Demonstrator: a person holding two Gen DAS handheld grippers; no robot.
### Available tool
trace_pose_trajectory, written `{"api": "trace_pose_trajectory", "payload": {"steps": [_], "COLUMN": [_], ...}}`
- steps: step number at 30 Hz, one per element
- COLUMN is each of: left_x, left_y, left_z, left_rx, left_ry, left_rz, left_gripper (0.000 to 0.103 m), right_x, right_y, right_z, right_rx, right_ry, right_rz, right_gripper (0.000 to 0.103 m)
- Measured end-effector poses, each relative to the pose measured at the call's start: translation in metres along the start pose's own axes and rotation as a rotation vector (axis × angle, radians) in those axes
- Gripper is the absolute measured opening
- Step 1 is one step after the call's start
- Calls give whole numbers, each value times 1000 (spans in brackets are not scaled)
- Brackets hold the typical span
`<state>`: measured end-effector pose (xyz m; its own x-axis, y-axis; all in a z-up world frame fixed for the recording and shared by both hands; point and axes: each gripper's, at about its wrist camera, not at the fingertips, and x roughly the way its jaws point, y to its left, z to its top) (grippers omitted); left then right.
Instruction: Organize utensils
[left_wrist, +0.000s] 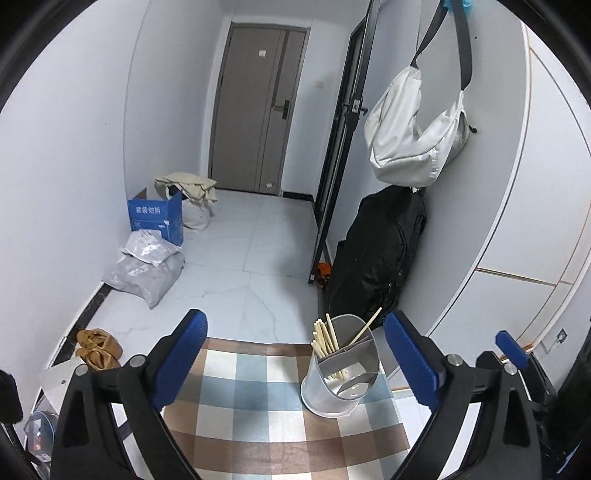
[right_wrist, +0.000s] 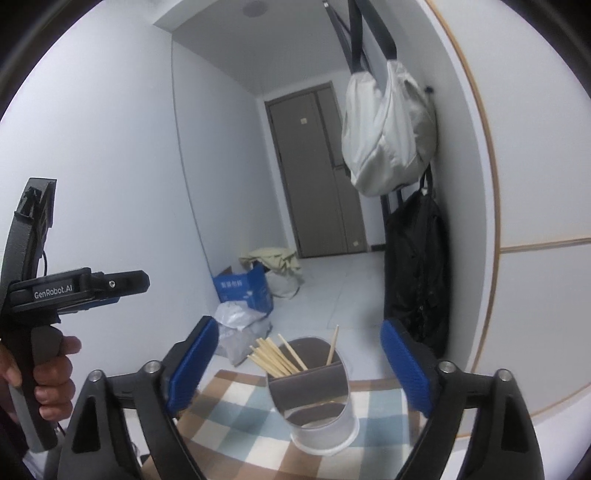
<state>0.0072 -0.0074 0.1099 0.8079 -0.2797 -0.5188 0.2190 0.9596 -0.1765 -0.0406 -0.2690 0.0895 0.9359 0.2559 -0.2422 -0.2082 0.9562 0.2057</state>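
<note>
Holder (left_wrist: 341, 373) of shiny metal stands upright near the far edge of the worktop (left_wrist: 236, 413), on a checked cloth. A partition splits it into compartments; how many in all cannot be told. A bundle of chopsticks (left_wrist: 325, 341) leans in the far-left compartment, and 1 lone stick (left_wrist: 365, 326) leans in the far-right one. The near compartment shows only reflections, so its contents are hard to make out.

Left claw (left_wrist: 295, 365) stands wide apart with nothing between its blue pads; the holder appears between them in the picture but lies beyond the tips, untouched. Right claw (right_wrist: 299, 369) is likewise spread wide and grips nothing, short of the holder (right_wrist: 314, 398) and chopsticks (right_wrist: 275, 356).

In the right wrist view, a hand (right_wrist: 51, 380) grips the other tool's handle at the left edge; that tool's fingers are cut off there. In the left wrist view, 1 blue pad (left_wrist: 511, 349) of the right claw shows at the right edge.

Lower worktop edges are hidden behind both claw frames. Beyond, a white bag (left_wrist: 413, 136) and a black bag (left_wrist: 376, 254) hang on the wall.
</note>
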Motion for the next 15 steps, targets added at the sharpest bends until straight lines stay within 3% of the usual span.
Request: {"api": "trace_pose_trajectory", "payload": {"steps": [6, 15], "left_x": [-26, -40], "left_y": [-5, -4], "left_z": [-13, -46], "left_rx": [24, 47], "left_ry": [-81, -135], "left_rz": [24, 36], "left_gripper": [102, 102], "right_x": [-26, -45], "right_y": [10, 16], "right_z": [-1, -25], "right_rx": [-6, -7], "right_ry": [-57, -105], "right_rz": [-8, -42], "right_gripper": [103, 103]}}
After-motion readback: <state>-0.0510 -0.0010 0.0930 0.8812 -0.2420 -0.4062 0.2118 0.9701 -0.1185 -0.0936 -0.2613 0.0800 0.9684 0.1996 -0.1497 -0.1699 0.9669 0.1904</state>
